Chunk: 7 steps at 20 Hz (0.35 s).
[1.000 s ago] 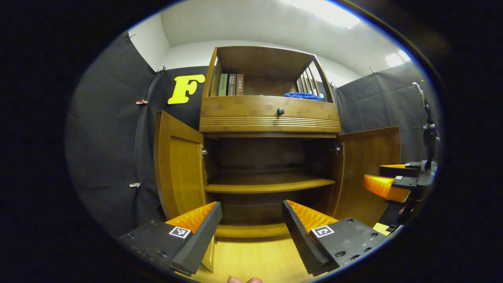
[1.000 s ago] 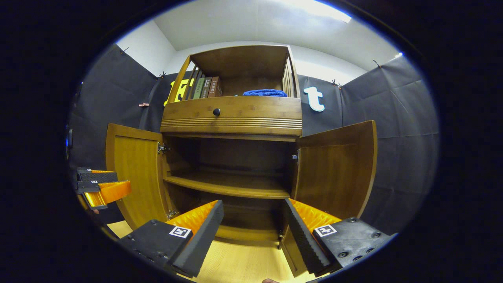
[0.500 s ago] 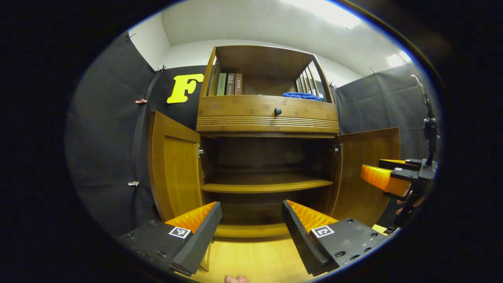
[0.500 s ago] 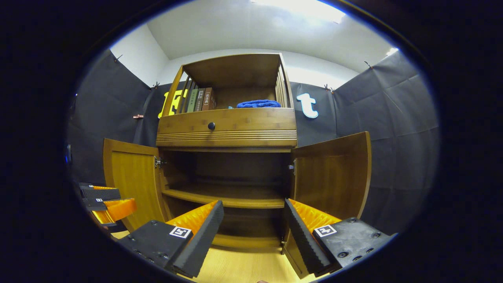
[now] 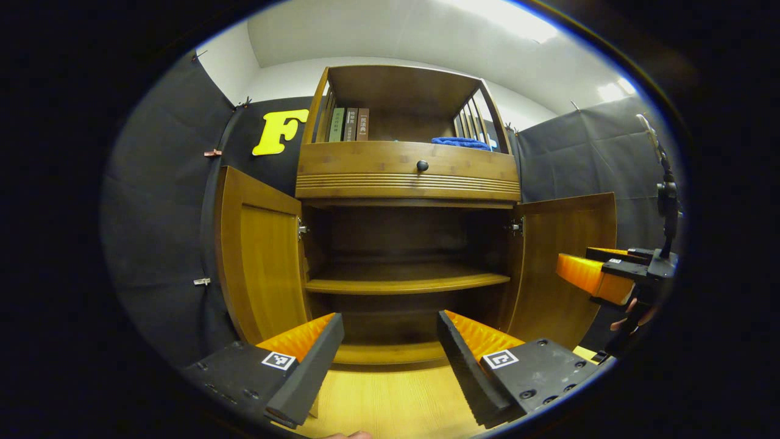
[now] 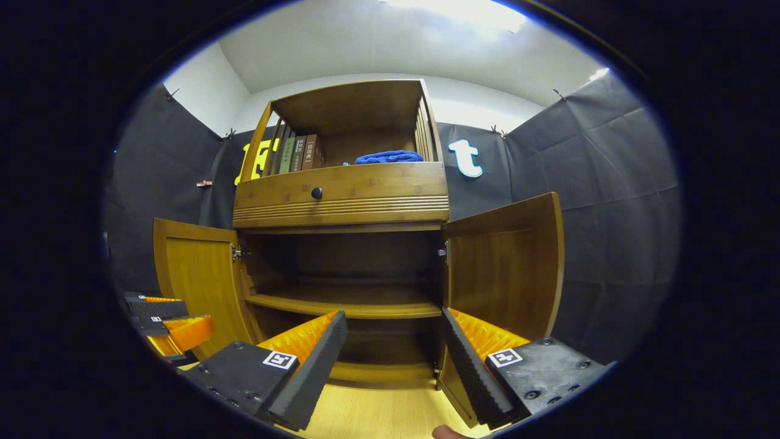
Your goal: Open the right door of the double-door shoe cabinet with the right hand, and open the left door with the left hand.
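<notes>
The wooden shoe cabinet [image 5: 407, 177] stands ahead with both lower doors swung wide. Its left door [image 5: 259, 262] and right door [image 5: 563, 262] hang outward, showing a dark inside with one shelf [image 5: 405, 283]. My left gripper [image 5: 390, 332] is open in front of the cabinet's base, holding nothing. In the right gripper view the left door [image 6: 198, 283] and right door [image 6: 506, 265] also stand open. My right gripper [image 6: 393, 329] is open and apart from the right door. The right gripper [image 5: 594, 277] appears beside the right door in the left gripper view; the left gripper [image 6: 173, 323] appears at the lower left.
Books [image 5: 347, 125] and a blue cloth [image 5: 460, 142] sit on the top shelf above a drawer with a black knob [image 5: 422, 165]. Light wooden floor [image 5: 390, 402] lies before the cabinet. A fingertip [image 6: 448, 431] shows at the bottom edge.
Both grippers have drawn slightly back and shifted; the cabinet sits a little further left in each view. Both doors stay open and both grippers stay open.
</notes>
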### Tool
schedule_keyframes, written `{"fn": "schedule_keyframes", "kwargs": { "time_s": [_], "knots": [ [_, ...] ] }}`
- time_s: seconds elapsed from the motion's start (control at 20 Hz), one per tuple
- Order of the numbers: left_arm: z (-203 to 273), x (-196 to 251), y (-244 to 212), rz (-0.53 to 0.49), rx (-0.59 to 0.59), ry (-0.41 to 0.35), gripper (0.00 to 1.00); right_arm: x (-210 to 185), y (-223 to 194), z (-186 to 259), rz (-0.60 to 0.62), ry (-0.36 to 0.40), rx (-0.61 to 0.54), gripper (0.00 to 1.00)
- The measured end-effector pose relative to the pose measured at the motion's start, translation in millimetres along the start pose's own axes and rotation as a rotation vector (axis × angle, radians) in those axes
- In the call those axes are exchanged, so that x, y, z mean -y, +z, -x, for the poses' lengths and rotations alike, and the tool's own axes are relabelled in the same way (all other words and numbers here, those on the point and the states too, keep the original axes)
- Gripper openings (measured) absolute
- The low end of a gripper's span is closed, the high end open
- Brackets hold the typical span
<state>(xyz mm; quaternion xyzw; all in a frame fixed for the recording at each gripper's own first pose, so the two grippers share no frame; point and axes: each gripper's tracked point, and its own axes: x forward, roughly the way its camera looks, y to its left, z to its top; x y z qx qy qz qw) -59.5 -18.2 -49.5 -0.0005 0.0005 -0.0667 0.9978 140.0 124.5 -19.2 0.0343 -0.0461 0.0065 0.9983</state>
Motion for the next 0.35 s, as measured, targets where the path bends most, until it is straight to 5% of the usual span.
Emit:
{"fn": "schedule_keyframes", "kwargs": {
  "time_s": [0.35],
  "knots": [
    [1.4, -1.0, 2.5, -0.005, 0.007, 0.016, 0.95, 1.8, -6.3, 4.7, 0.001, -0.003, -0.023, 1.0]
  ]
}}
